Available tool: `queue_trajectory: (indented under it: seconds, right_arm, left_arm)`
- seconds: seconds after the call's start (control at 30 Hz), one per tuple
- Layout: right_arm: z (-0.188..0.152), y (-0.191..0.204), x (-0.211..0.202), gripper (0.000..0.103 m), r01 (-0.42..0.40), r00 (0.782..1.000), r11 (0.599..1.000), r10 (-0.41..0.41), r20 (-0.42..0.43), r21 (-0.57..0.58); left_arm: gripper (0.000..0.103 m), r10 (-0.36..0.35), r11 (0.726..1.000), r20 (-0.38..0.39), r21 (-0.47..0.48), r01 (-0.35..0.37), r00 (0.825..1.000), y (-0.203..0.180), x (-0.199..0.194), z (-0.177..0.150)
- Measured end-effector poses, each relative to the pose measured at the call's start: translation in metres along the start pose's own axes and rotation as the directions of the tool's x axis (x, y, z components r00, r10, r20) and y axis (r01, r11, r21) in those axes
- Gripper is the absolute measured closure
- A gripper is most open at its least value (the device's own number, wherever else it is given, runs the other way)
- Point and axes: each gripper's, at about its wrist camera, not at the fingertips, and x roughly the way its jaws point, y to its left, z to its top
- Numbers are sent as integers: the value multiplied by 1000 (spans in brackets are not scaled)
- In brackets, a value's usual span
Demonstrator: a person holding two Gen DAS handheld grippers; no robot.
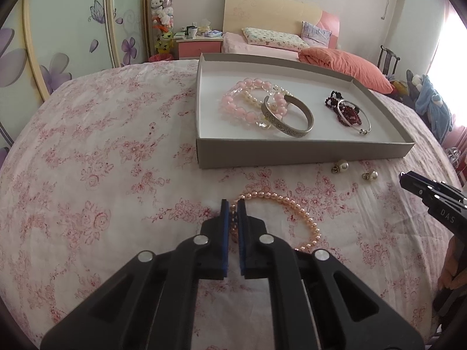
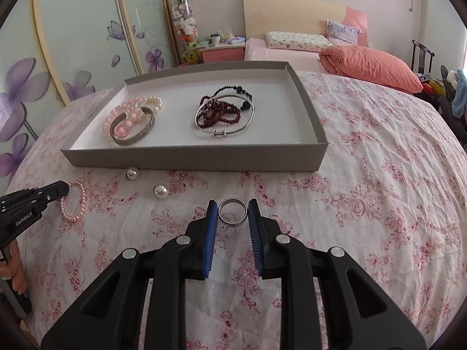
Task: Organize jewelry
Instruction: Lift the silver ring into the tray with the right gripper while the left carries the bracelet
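Note:
A grey tray (image 1: 292, 154) (image 2: 189, 162) on the floral bedspread holds pink and white bead bracelets (image 1: 248, 102) (image 2: 128, 113), a silver cuff (image 1: 289, 115) (image 2: 134, 132), dark red beads (image 1: 347, 112) (image 2: 219, 112) and a thin silver bangle (image 1: 354, 118) (image 2: 224, 116). My left gripper (image 1: 233, 204) (image 2: 62, 189) is shut on a pink pearl bracelet (image 1: 292, 213) (image 2: 74, 201) that lies on the spread. My right gripper (image 2: 233, 205) (image 1: 407, 176) is open, its fingers on either side of a silver ring (image 2: 232, 212). Two pearl earrings (image 1: 341, 165) (image 2: 160, 191) lie before the tray.
Behind the table stand a bed with an orange quilt (image 1: 344, 64) (image 2: 370, 61), a pink nightstand (image 1: 198, 43) and a flowered wardrobe (image 1: 58, 43). A dark chair (image 2: 420, 55) stands at the far right. Bare bedspread lies left of the tray (image 1: 102, 145).

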Motion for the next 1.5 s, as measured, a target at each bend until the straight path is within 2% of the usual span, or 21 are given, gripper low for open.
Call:
queue_trajectory:
  seconds: [0.33, 0.47, 0.83, 1.2, 1.5]
  right_arm:
    - [1, 7, -26, 80, -65, 994, 998, 64, 85, 19]
    - [2, 11, -35, 80, -83, 990, 996, 80, 114, 25]
    - [6, 23, -57, 80, -71, 974, 997, 74, 215, -19]
    - [15, 34, -83, 80, -46, 936, 998, 60, 347, -49]
    - [23, 43, -99, 80, -20, 902, 998, 46, 430, -64]
  left_arm:
    - [96, -89, 992, 108, -75, 98, 990, 12, -33, 2]
    - [96, -129, 988, 144, -69, 140, 981, 9, -49, 5]
    - [96, -165, 984, 237, -29, 176, 957, -8, -88, 11]
    - [96, -190, 979, 337, -8, 205, 922, -20, -126, 20]
    - [96, -203, 978, 391, 32, 207, 898, -35, -143, 30]
